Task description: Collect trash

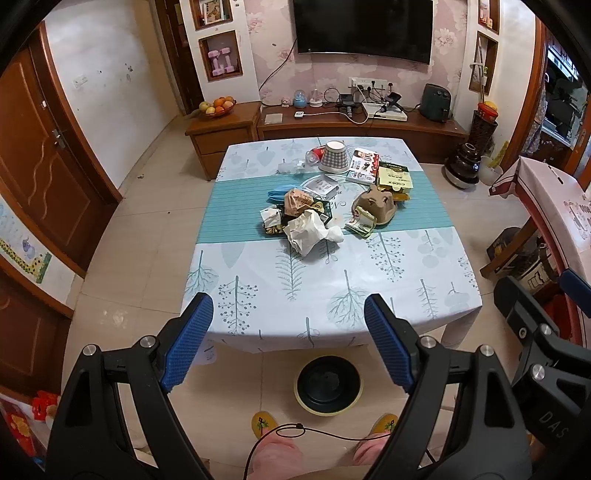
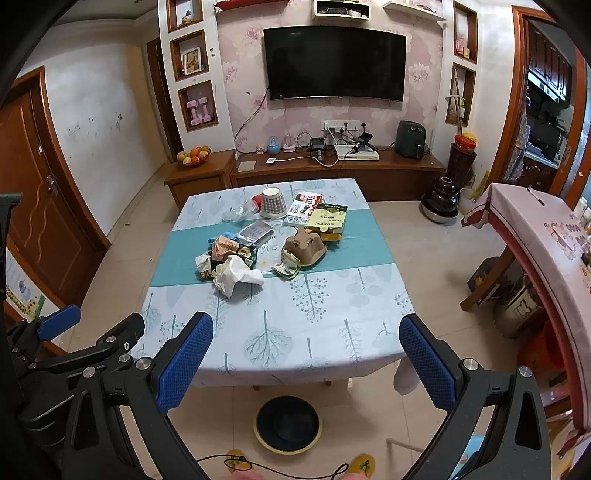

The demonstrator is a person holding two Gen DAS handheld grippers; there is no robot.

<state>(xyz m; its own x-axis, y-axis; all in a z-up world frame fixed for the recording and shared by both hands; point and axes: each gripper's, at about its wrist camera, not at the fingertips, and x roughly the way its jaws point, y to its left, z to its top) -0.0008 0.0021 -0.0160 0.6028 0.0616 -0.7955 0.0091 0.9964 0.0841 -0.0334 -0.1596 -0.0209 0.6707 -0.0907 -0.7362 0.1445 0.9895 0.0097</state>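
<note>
Two grippers are held spread and empty at the near edge of the bench (image 1: 258,291): the left gripper (image 1: 291,343) and the right gripper (image 2: 306,358). Trash is heaped mid-bench, with crumpled paper (image 1: 310,230) nearest, a brown egg carton (image 1: 376,203) to its right and a checked cup (image 1: 334,157) beyond. Below the near edge, a black bin (image 1: 328,384) is seen on the floor. Wall shelves (image 2: 341,9) above the television (image 2: 334,62) are shown only by the right wrist view; knees are shown only by the left.
</note>
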